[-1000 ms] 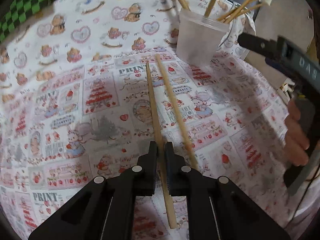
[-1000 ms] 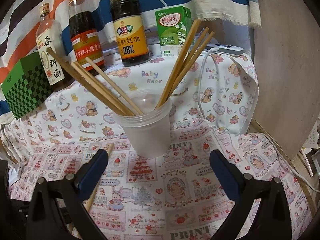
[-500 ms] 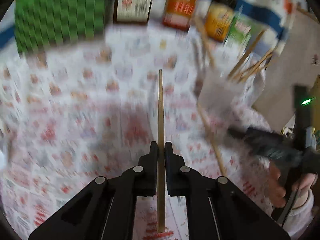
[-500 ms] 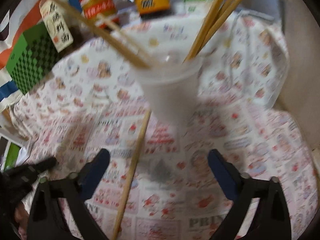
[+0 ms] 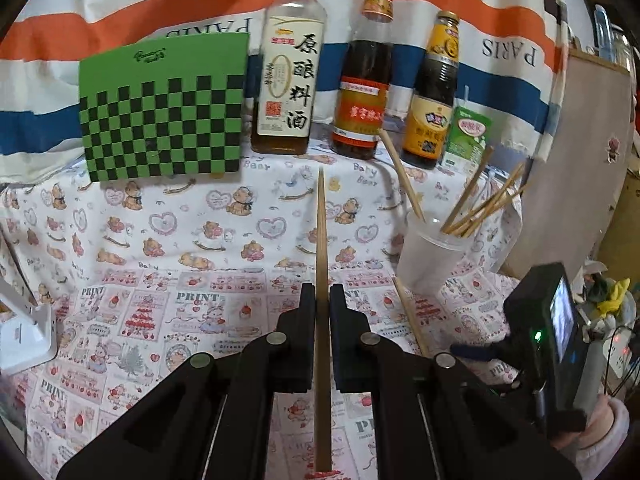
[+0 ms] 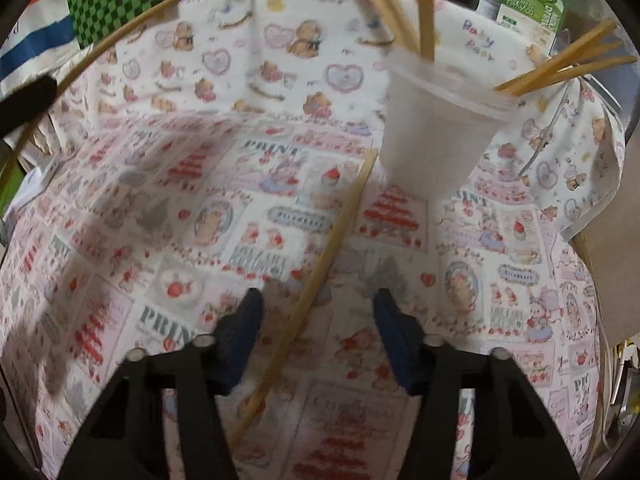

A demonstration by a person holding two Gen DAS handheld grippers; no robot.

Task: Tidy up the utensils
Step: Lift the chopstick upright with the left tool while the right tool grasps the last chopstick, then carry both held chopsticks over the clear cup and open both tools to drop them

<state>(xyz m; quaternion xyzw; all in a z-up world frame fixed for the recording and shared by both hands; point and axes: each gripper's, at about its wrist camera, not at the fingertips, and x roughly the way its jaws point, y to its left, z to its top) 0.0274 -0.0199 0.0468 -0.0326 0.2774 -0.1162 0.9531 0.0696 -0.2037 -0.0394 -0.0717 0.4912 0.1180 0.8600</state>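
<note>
My left gripper (image 5: 321, 292) is shut on a wooden chopstick (image 5: 321, 220), which it holds above the cloth with the tip toward the bottles. In the right wrist view that held chopstick (image 6: 120, 32) arcs across the upper left. A second chopstick (image 6: 320, 272) lies on the printed tablecloth (image 6: 160, 200), running from in front of the cup down between the blue fingers of my right gripper (image 6: 318, 332). The right jaws are closing around it, and the pads still stand clear of the wood. A translucent plastic cup (image 6: 432, 132) holds several chopsticks; it also stands at the right in the left wrist view (image 5: 430, 256).
Three sauce bottles (image 5: 362, 80), a green checkered box (image 5: 164, 116) and a green drink carton (image 5: 468, 136) line the back of the table. A white power strip (image 5: 24, 332) sits at the left edge. A brown board (image 5: 580, 160) stands to the right of the cup.
The left gripper lifted its chopstick off the cloth and tilted up to face the bottles. The right gripper dropped down over the remaining chopstick and its jaws narrowed.
</note>
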